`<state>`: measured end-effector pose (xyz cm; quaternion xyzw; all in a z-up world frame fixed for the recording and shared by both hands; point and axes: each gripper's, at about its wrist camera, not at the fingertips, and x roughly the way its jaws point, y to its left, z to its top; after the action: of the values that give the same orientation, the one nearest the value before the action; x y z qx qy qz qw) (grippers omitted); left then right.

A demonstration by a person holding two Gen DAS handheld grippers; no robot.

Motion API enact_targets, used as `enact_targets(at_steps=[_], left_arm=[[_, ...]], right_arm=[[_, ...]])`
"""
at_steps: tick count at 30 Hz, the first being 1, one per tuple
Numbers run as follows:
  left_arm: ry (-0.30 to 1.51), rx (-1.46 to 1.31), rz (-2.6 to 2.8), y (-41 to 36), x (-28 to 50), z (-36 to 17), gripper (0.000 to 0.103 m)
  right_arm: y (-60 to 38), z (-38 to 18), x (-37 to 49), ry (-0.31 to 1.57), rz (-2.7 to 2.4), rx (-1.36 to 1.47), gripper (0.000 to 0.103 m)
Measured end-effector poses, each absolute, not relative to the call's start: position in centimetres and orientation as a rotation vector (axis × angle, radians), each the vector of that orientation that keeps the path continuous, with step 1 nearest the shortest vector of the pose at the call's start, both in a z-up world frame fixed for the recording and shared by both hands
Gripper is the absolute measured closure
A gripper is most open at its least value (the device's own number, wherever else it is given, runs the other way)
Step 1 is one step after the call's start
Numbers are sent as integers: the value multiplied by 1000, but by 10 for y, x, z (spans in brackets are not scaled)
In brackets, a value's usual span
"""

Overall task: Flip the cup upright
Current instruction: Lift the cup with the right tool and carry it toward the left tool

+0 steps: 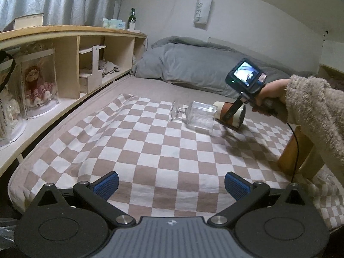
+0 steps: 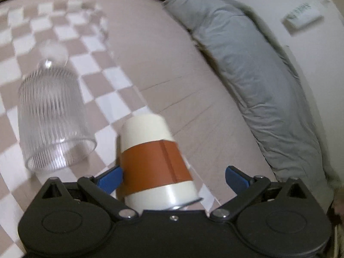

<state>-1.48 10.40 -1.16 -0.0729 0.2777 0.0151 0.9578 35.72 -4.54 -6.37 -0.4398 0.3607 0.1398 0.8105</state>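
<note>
Your right gripper (image 2: 173, 177) looks open around the cream cup with rust-brown band (image 2: 153, 161); left gripper (image 1: 172, 185) open, idle. Close off-centre and it probably rolls into the ribbed clear glass goblet (image 2: 52, 120) at left.

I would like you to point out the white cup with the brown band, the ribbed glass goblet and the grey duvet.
white cup with brown band (image 2: 153, 161), right wrist view, on the brown band.
ribbed glass goblet (image 1: 202, 115), left wrist view, on its ribbed bowl.
grey duvet (image 1: 193, 64), left wrist view, on its folded top.
</note>
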Motion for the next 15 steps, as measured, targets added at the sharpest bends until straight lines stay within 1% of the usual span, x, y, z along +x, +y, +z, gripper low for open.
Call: enact_targets(at_steps=[1, 2, 3, 7, 9, 11, 15], left_arm=[[560, -147, 26, 103, -16, -11, 0], [557, -148, 23, 102, -16, -10, 0], [554, -149, 21, 102, -16, -10, 0], [541, -163, 5, 101, -18, -8, 0], [537, -169, -1, 101, -18, -7, 0], [534, -175, -11, 99, -18, -6, 0], [527, -174, -27, 95, -20, -5, 0]], right_arm=[[-45, -64, 357, 780, 310, -936, 17], [-45, -63, 355, 796, 327, -921, 24], [-44, -63, 354, 801, 321, -907, 28], [-45, -60, 342, 816, 319, -903, 29], [-47, -54, 332, 841, 333, -854, 29], [-50, -47, 315, 853, 363, -809, 29], [-57, -40, 282, 856, 397, -810, 30]])
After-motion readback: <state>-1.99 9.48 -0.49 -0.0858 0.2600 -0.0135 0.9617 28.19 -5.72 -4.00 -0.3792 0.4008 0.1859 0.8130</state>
